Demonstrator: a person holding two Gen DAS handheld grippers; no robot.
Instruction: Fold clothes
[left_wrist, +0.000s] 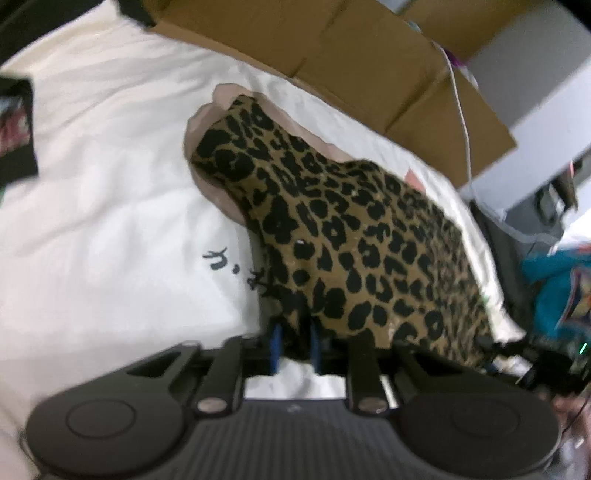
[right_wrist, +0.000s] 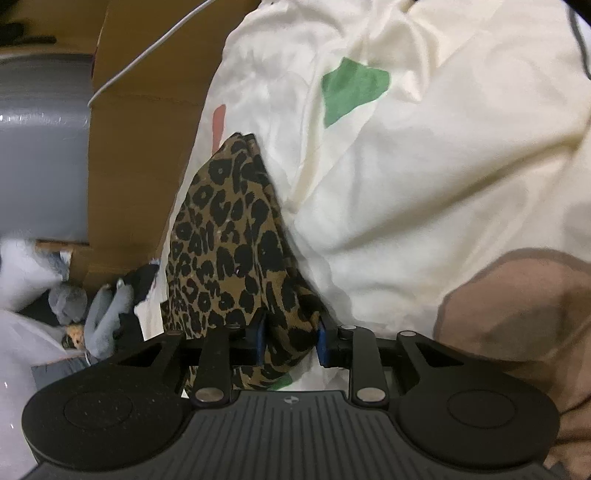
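A leopard-print garment (left_wrist: 351, 236) lies stretched over a cream bedsheet (left_wrist: 103, 177), with a pale pink garment (left_wrist: 207, 122) showing under its far end. My left gripper (left_wrist: 295, 345) is shut on the near edge of the leopard cloth, which bunches between the blue pads. In the right wrist view the same leopard-print garment (right_wrist: 229, 251) runs away from me in a narrow ridge. My right gripper (right_wrist: 291, 341) is shut on a thick bunched fold of it, its blue pads (right_wrist: 322, 343) pressing on both sides.
Cardboard boxes (left_wrist: 369, 62) with a white cable (left_wrist: 461, 107) line the far side of the bed. A teal garment (left_wrist: 557, 288) lies at the right. A brown garment (right_wrist: 517, 306) rests on the sheet at the right; grey and black clothes (right_wrist: 107, 302) pile at the left.
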